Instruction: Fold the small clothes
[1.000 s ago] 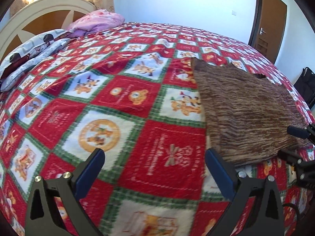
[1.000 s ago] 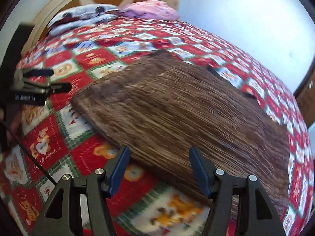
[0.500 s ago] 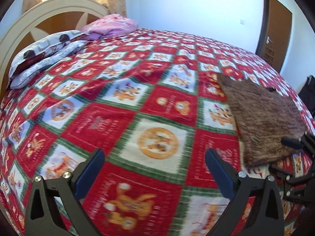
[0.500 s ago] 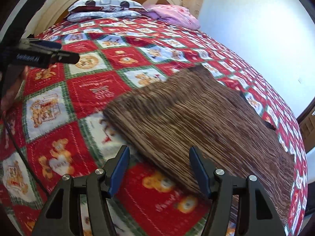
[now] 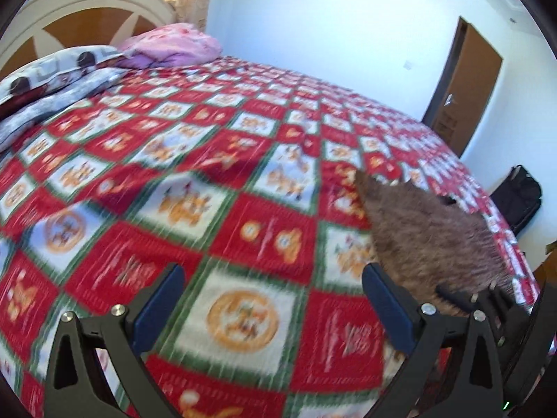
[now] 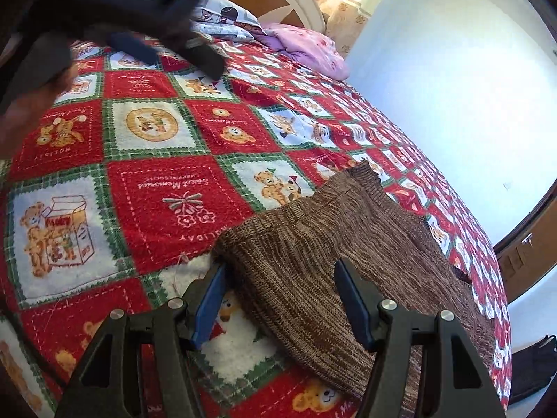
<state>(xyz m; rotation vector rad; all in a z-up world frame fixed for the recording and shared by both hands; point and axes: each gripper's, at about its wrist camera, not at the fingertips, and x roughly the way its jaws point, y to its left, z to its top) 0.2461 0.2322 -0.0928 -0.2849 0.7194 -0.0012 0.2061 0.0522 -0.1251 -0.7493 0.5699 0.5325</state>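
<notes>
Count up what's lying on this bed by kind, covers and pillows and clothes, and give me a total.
Brown knit garments: 1
Red patchwork bedspreads: 1
Grey patterned pillows: 1
Pink bundles of bedding, by the headboard: 1
Total: 4

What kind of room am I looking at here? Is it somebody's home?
Most likely a bedroom in a home. A wide bed covered with a red teddy-bear blanket fills the view, pillows lie against a white arched headboard, and a brown wooden door stands in the far wall. A brown knitted garment lies on the bed.
</notes>
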